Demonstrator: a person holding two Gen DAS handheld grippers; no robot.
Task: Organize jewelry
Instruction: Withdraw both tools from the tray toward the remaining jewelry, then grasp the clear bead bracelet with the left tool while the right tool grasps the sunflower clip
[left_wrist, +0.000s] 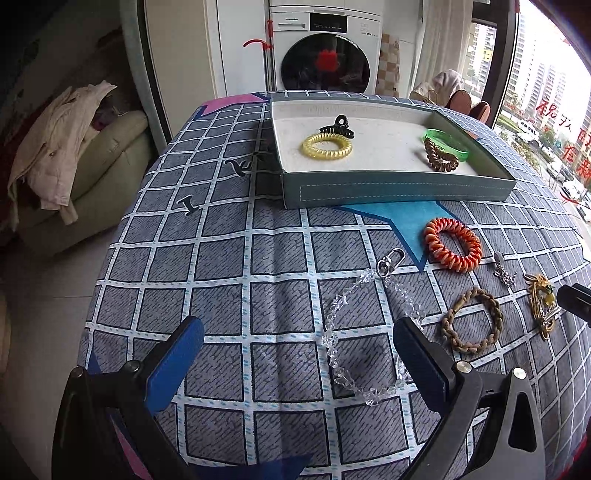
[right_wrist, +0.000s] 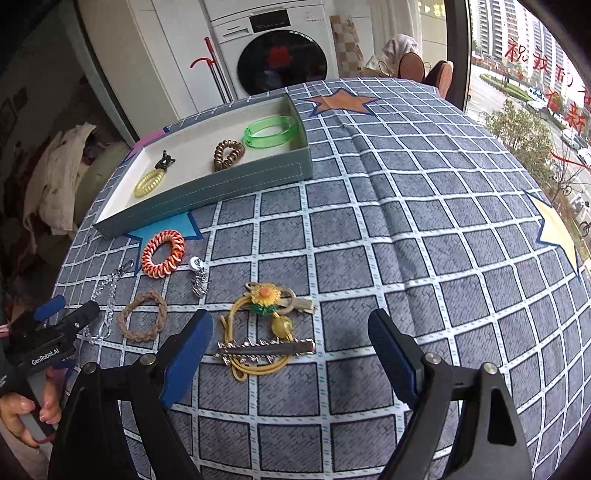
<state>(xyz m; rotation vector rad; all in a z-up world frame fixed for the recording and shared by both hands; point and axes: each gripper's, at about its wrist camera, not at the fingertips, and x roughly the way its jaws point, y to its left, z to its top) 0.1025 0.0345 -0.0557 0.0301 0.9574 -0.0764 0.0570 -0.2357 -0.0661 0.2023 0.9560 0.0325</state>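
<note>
- Tray (left_wrist: 399, 186): shallow, grey-green outside with a stitched front wall, pale lining; sits on the checked cloth (left_wrist: 221, 258) toward the table's far edge
- In the tray, left end: yellow spiral hair tie (left_wrist: 327, 146) with a black claw clip (left_wrist: 338, 126) touching its far side
- In the tray, right end: brown spiral hair tie (left_wrist: 440, 157) lying against a clear green bangle (left_wrist: 448, 144)
- On the cloth just in front of the tray's front wall: orange and white spiral hair tie (left_wrist: 453, 244), partly on a blue star print
- Nearer the table's near edge: clear bead chain (left_wrist: 340, 354) with a metal clasp, braided tan loop (left_wrist: 472, 320), small silver charm (left_wrist: 503, 271)
- Yellow cord with a sunflower clip (right_wrist: 264, 295) and a spiked metal hair clip (right_wrist: 266, 349) lying across it, touching
- Left gripper (left_wrist: 299, 354): jaws spread wide, nothing between the pads; bead chain lies on the cloth below the gap
- Right gripper (right_wrist: 290, 349): jaws spread wide over the spiked clip and cord, pads clear of both
- Writing: "Panasonic" on the washing machine (left_wrist: 325, 48); "GenRobot.AI" on the left gripper's body, seen from the right wrist view; red characters on the window, too distorted to read
</note>
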